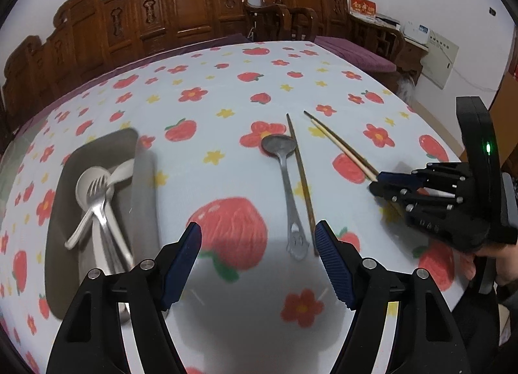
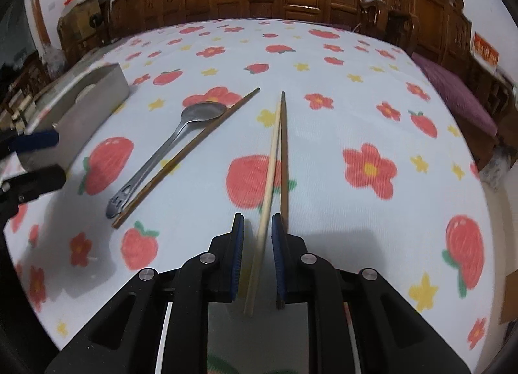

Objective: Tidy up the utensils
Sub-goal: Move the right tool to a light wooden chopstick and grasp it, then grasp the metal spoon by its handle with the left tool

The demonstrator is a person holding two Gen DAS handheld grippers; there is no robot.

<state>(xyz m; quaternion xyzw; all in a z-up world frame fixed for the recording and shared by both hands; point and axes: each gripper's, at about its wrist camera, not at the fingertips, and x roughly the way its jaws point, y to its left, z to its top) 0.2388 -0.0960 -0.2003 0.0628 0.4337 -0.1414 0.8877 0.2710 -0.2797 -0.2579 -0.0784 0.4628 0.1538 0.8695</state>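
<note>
Right gripper (image 2: 255,244) straddles the ends of two chopsticks (image 2: 275,160), a pale one and a dark one; the fingers look narrowed around them, though whether they actually pinch, I cannot tell. Left gripper (image 1: 259,264) hangs wide open over the cloth, free for the spoon (image 1: 286,186) and lone chopstick (image 1: 302,186). The tray (image 1: 142,160), already holding cutlery, waits at left.

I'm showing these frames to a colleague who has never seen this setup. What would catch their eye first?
Probably the loud strawberry-and-flower tablecloth. Next, the right gripper straddling the near ends of a pale chopstick and a dark chopstick, with a metal spoon and another brown chopstick lying to their left. At far left, a grey tray holds a fork and spoons.
</note>
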